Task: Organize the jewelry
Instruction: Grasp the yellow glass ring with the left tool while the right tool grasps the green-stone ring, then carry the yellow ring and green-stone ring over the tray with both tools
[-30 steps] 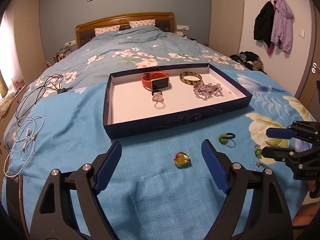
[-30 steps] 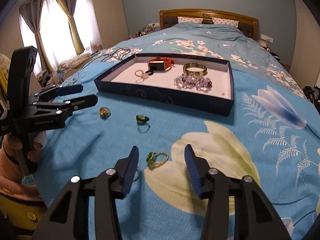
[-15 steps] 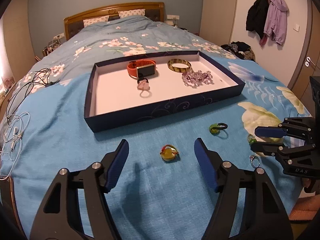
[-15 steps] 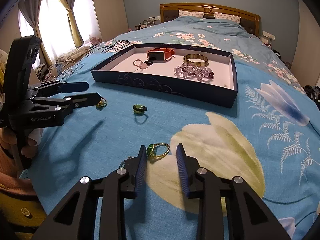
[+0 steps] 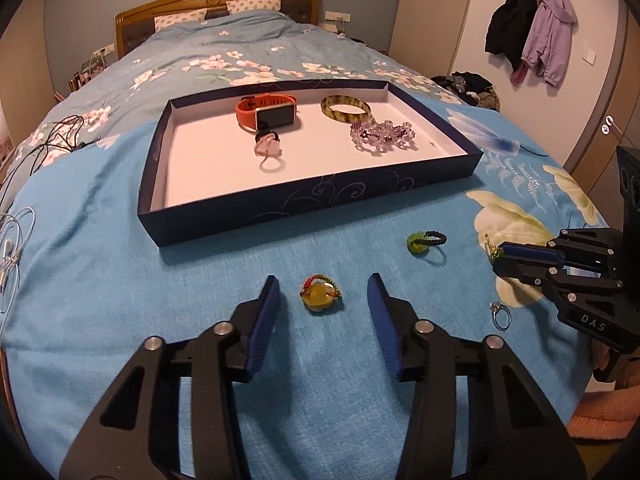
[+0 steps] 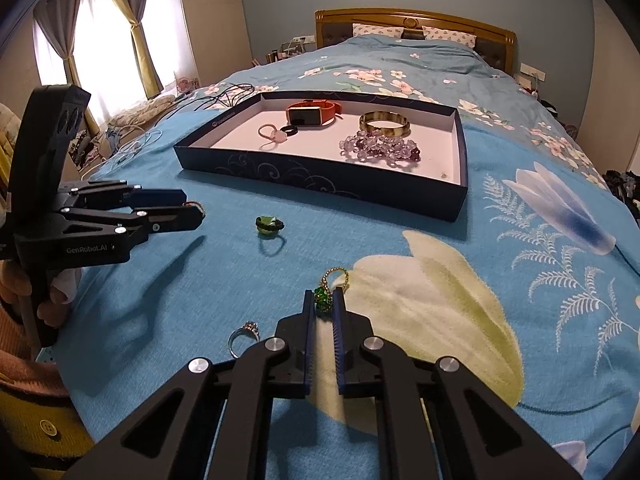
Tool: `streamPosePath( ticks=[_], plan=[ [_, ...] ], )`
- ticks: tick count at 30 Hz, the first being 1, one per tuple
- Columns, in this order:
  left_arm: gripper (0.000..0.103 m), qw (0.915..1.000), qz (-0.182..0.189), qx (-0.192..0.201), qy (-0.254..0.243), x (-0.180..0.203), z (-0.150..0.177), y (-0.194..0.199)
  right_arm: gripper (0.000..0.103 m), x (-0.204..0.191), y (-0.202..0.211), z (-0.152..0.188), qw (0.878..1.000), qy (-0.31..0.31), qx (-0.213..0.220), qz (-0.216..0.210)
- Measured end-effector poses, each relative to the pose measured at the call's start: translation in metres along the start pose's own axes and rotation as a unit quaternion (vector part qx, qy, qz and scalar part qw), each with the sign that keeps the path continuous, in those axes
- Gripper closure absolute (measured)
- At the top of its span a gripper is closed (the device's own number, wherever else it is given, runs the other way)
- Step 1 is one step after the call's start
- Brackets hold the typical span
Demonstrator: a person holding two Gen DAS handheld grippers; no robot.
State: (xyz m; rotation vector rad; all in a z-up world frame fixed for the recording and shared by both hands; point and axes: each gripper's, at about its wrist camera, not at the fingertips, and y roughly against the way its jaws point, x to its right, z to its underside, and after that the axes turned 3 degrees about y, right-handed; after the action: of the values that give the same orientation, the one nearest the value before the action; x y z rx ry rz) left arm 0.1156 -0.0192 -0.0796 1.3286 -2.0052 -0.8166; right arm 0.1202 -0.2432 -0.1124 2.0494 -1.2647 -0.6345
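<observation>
A dark blue tray (image 5: 308, 204) lies on the bed with an orange watch (image 5: 266, 114), a bangle (image 5: 346, 107), a purple bead bracelet (image 5: 382, 133) and a pink ring (image 5: 267, 147) inside. My left gripper (image 5: 323, 292) is open, its fingers either side of a yellow stone ring (image 5: 319, 295) on the blanket. My right gripper (image 6: 323, 300) is shut on a gold ring with a green bead (image 6: 325, 295). A green ring with a black band (image 6: 267, 224) and a silver ring (image 6: 244, 334) lie loose on the blanket.
The bed's blue floral blanket (image 5: 120, 264) carries everything. Cables (image 5: 12, 248) lie at the left edge. Coats (image 5: 528, 40) hang on the right wall. The tray also shows in the right wrist view (image 6: 320, 178). Curtains (image 6: 100, 40) cover a window.
My right gripper has closed from open onto the gold green-bead ring. My left gripper has moved forward and down around the yellow stone ring, its fingers narrowing.
</observation>
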Motion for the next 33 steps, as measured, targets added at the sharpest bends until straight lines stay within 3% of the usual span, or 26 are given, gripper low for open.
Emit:
streamPosePath(
  ticks=[6, 33],
  plan=[
    [0.082, 1.0000, 0.002, -0.007, -0.005, 0.002, 0.000, -0.003, 0.096, 0.000, 0.002, -0.003, 1.000, 0.000, 0.008, 0.001],
    [0.083, 0.9988, -0.013, 0.045, -0.009, 0.006, -0.008, 0.021, 0.096, -0.005, 0.015, -0.028, 0.998, 0.014, 0.057, 0.000]
  ],
)
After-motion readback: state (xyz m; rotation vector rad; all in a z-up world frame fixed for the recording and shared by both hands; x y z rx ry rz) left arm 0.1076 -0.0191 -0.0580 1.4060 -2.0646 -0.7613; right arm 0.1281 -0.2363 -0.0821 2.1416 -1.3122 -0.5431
